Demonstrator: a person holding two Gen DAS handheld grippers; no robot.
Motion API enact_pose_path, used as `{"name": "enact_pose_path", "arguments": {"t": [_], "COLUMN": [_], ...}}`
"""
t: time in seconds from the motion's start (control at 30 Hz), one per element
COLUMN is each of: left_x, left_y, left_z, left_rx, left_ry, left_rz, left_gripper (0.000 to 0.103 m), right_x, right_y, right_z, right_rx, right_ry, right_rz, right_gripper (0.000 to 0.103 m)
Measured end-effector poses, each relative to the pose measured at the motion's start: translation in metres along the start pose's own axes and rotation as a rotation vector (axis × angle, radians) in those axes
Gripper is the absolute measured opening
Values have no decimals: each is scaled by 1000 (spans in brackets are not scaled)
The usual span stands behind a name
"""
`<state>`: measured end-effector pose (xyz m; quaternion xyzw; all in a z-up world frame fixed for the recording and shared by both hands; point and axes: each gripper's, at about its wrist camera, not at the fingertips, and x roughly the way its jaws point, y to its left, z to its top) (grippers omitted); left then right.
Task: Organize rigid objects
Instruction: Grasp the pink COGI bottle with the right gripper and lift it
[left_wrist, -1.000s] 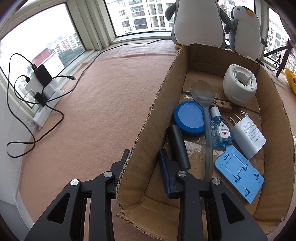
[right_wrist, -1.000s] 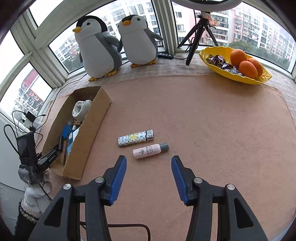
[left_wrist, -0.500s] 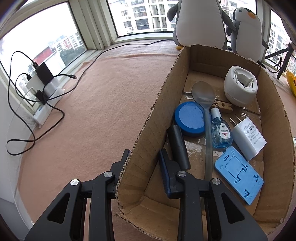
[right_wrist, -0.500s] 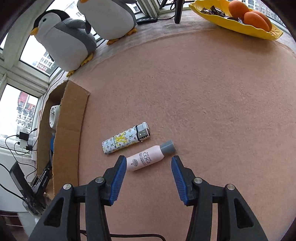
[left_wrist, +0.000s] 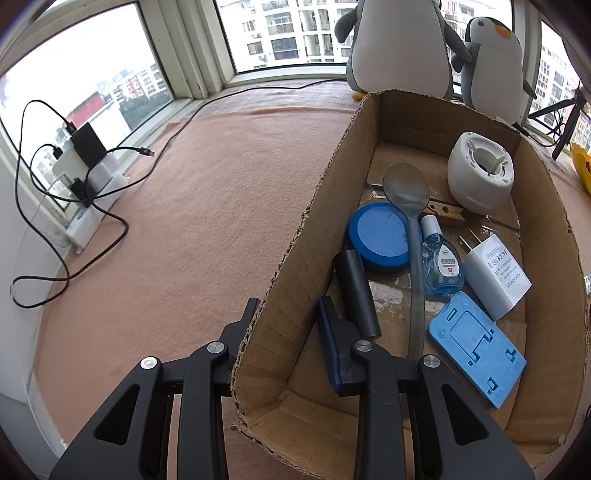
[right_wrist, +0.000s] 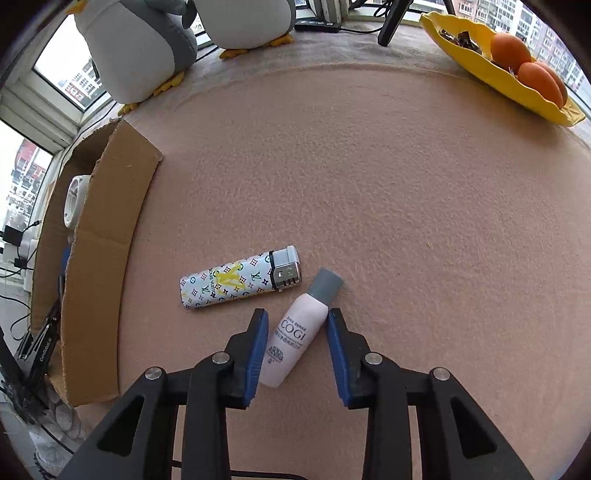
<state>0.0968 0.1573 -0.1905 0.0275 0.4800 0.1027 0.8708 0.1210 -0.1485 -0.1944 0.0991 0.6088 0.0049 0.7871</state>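
The right gripper (right_wrist: 297, 349) straddled a small pink bottle (right_wrist: 297, 334) lying on the carpeted counter (right_wrist: 406, 206), its blue pads on either side of the bottle's body. The jaws had just been closing with the bottle between them; the right pad looked to be touching near the grey cap and the left pad close to the label side, but a firm clamp could not be confirmed. The bottle lay skewed to the jaws, which may explain why contact came unevenly. Just beside it, untouched, lay a patterned lighter (right_wrist: 240, 282), seemingly the other loose item awaiting sorting.

The left gripper (left_wrist: 286, 325) was clamped on the near side wall of the cardboard box (left_wrist: 317, 236), one finger outside and one inside, apparently to steady the light box so it would not slide while items were dropped in. Already in the box were a spoon (left_wrist: 408, 206), a blue round tin (left_wrist: 380, 236), a black cylinder (left_wrist: 356, 291), a small eye-drop bottle (left_wrist: 441, 264), a white plug adapter (left_wrist: 495, 275), a blue flat stand (left_wrist: 476, 345) and a white round device (left_wrist: 480, 173), which suggested the collecting was well along. Two plush penguins (right_wrist: 147, 44) sat by the window, and a yellow fruit dish (right_wrist: 480, 70) stood well apart at the far corner.
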Motion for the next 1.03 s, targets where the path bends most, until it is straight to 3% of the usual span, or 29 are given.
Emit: {"name": "enact_pose_path", "arguments": {"t": [0.17, 0.7, 1.03], "left_x": [0, 1, 1], "left_y": [0, 1, 1], "left_z": [0, 1, 1], "left_rx": [0, -14, -16], "left_ry": [0, 7, 8], "left_rz": [0, -4, -4], "left_gripper": [28, 28, 28], "right_x": [-1, -38, -59], "right_y": [2, 2, 49], "right_z": [-5, -17, -6], "right_rx": [-92, -148, -231], "right_ry": [-3, -93, -154], "right_rz": [-40, 31, 82], "right_gripper": [18, 18, 18]}}
